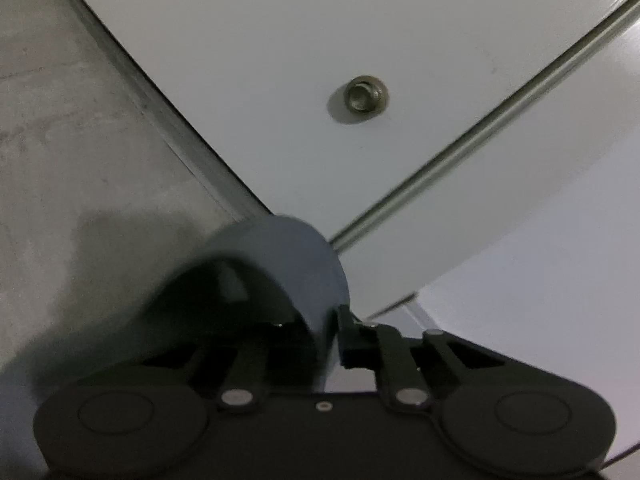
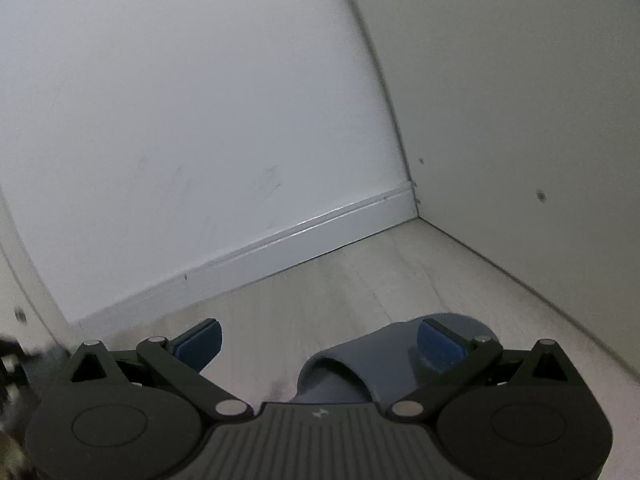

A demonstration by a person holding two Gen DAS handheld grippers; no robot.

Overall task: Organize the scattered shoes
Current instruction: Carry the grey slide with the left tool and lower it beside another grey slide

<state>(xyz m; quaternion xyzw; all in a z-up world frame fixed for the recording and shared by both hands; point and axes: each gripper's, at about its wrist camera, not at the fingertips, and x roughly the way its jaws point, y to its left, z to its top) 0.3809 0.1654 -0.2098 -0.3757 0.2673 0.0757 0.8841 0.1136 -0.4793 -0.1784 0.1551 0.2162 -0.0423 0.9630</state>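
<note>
In the left wrist view a blue-grey slipper (image 1: pixel 288 252) is held up close to the camera, its arched strap filling the lower middle. My left gripper (image 1: pixel 320 336) is shut on the strap's edge; one finger is hidden inside the slipper. The right wrist view shows a second blue-grey slipper (image 2: pixel 372 356) lying on the pale floor of a white compartment, right under my right gripper (image 2: pixel 320 340). That gripper is open, its blue pads (image 2: pixel 200 346) spread wide, and the right pad sits over the slipper's strap. I cannot tell whether it touches.
White cabinet panels (image 1: pixel 280 60) with a round metal fitting (image 1: pixel 360 98) and a narrow seam fill the left wrist view; grey floor (image 1: pixel 60 160) lies to the left. The right wrist faces a back wall (image 2: pixel 180 120), a skirting strip (image 2: pixel 280 246) and a side wall (image 2: pixel 520 100) meeting in a corner.
</note>
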